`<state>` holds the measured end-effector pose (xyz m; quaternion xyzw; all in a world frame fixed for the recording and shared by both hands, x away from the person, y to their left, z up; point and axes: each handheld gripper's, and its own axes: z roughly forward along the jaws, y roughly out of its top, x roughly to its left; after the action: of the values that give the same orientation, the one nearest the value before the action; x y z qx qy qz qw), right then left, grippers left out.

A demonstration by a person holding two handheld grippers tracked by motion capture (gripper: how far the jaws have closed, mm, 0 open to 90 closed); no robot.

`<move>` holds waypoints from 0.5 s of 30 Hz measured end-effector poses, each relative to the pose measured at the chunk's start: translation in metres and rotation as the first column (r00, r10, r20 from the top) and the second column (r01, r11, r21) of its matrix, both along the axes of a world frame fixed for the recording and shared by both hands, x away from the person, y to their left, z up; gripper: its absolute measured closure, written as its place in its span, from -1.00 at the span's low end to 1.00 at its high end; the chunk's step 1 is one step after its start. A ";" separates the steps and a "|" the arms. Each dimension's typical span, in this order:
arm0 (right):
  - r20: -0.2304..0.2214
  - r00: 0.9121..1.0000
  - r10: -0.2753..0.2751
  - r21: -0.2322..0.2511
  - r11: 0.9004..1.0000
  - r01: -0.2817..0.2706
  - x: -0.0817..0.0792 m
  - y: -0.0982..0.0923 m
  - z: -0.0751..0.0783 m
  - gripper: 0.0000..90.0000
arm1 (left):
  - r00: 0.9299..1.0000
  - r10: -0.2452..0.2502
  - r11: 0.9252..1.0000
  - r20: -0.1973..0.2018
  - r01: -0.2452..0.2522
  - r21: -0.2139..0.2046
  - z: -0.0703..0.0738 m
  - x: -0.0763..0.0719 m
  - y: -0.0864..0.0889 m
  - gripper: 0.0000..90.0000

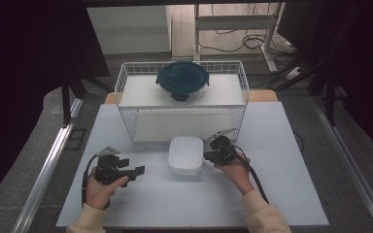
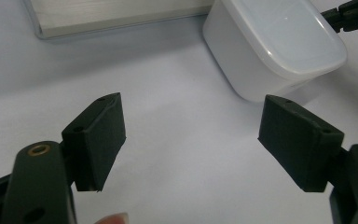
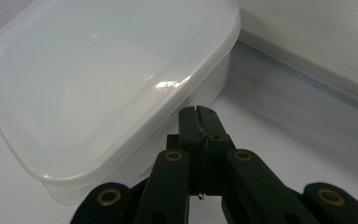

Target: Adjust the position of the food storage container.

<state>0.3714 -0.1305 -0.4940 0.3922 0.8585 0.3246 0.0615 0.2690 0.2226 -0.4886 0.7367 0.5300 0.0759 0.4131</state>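
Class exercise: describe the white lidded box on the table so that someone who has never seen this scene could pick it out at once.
Start at the white wire basket at the table's far side, which holds a round container with a dark blue lid. Just in front of the basket, on the pale tabletop, sits the white box. Unlike the round, dark-lidded one, it is squarish with rounded corners and a translucent white lid.

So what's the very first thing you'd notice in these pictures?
Probably the white lidded box in the middle of the table, with the right gripper, jaws shut, right beside it. The left gripper waits open a little way off. Behind them, a dark blue round container sits in a white wire basket.
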 end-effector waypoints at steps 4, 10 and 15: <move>0.010 1.000 0.000 0.004 1.000 0.000 -0.002 -0.001 0.001 0.99 | 1.000 0.000 1.000 0.001 0.000 -0.001 0.000 0.000 0.000 -0.51; 0.045 0.999 -0.011 0.023 1.000 0.010 -0.012 -0.013 0.014 0.99 | 1.000 0.002 1.000 0.002 -0.002 0.001 0.000 0.000 0.000 -0.51; 0.068 0.998 -0.018 0.061 0.998 0.014 -0.032 -0.036 0.029 0.99 | 1.000 0.005 1.000 0.004 -0.005 -0.002 0.000 0.000 0.000 -0.50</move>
<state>0.3389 -0.1665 -0.4651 0.3894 0.8424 0.3634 0.0816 0.2687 0.2223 -0.4882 0.7346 0.5311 0.0780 0.4150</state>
